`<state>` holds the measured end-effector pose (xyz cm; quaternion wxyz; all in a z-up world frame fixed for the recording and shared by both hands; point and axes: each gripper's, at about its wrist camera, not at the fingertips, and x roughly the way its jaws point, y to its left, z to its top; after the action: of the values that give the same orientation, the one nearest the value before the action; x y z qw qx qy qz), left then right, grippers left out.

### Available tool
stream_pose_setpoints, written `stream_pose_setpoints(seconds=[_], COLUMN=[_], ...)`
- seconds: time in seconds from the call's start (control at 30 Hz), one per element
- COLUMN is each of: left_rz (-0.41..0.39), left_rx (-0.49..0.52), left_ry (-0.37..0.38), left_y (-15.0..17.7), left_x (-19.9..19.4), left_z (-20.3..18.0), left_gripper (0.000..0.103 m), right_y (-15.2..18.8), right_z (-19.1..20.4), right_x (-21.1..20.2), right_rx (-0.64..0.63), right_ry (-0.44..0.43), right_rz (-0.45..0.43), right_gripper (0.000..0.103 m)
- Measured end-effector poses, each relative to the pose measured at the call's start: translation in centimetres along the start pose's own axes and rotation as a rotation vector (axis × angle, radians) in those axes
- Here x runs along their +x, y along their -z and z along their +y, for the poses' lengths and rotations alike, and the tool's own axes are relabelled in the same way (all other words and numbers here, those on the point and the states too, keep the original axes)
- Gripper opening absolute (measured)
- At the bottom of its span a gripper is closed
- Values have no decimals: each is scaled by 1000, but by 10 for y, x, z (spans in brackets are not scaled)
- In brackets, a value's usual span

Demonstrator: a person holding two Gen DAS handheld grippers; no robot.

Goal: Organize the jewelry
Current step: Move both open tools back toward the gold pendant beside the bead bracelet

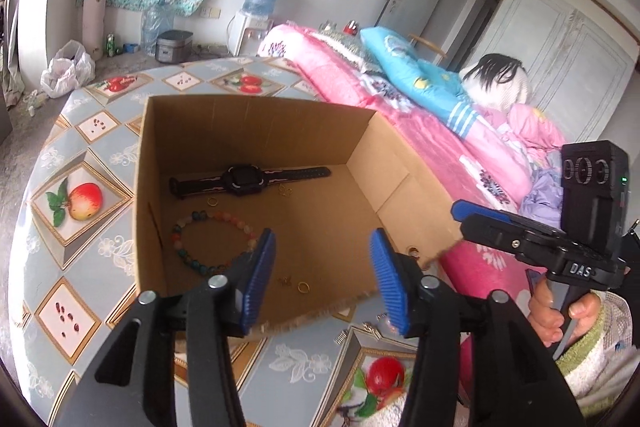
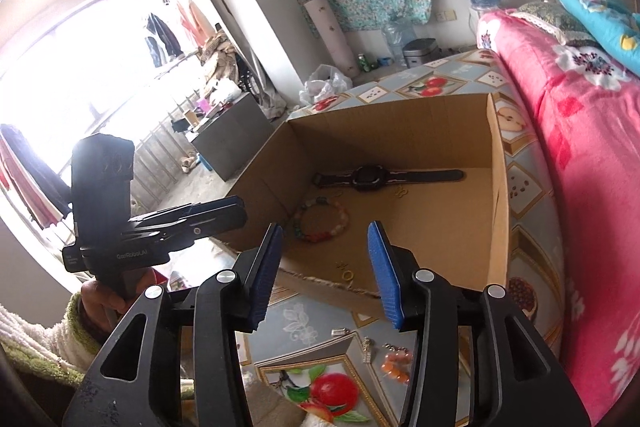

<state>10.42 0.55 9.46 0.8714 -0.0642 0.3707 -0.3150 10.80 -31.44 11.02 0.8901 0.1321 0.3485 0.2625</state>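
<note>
An open cardboard box (image 1: 360, 163) (image 2: 500, 211) stands on the fruit-patterned table. Inside lie a black watch (image 1: 244, 179) (image 2: 372, 178), a multicoloured bead bracelet (image 1: 212, 243) (image 2: 320, 219) and small gold rings (image 1: 303, 287) (image 2: 347, 274). On the table in front of the box lie an orange bead piece (image 2: 394, 363), a small silver chain (image 2: 367, 349) and a small clasp (image 2: 338, 331). My left gripper (image 1: 322, 283) is open and empty above the box's near edge. My right gripper (image 2: 328, 273) is open and empty above the near edge too.
A bed with pink quilt (image 1: 400, 107) (image 2: 580, 147) borders the table on the right. The table's tablecloth (image 1: 80, 195) extends left of the box. The other gripper shows in each view, at the right of the left wrist view (image 1: 560, 239) and the left of the right wrist view (image 2: 132, 227).
</note>
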Motion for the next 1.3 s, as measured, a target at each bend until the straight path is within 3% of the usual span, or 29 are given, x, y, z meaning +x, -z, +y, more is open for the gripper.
stream_pose_setpoints(seconds=[0.23,0.43,0.87,1.3], left_rz=[-78,-16,203,237], left_rx=[45,7,38,38], left_ry=[50,45,-193,-255], left_y=[34,69,116,124], left_x=[-47,-43,27,46], left_z=[-4,-2,7,12], left_gripper=[70,75,77,77], right_y=[20,43,86,113], right_z=[23,22,7,6], right_x=[-4,9,42,52], right_rx=[-58,-12,95,110], right_ry=[-74,-82,-14,-17], right_rz=[11,60,197,254], right_gripper=[54,56,65,64])
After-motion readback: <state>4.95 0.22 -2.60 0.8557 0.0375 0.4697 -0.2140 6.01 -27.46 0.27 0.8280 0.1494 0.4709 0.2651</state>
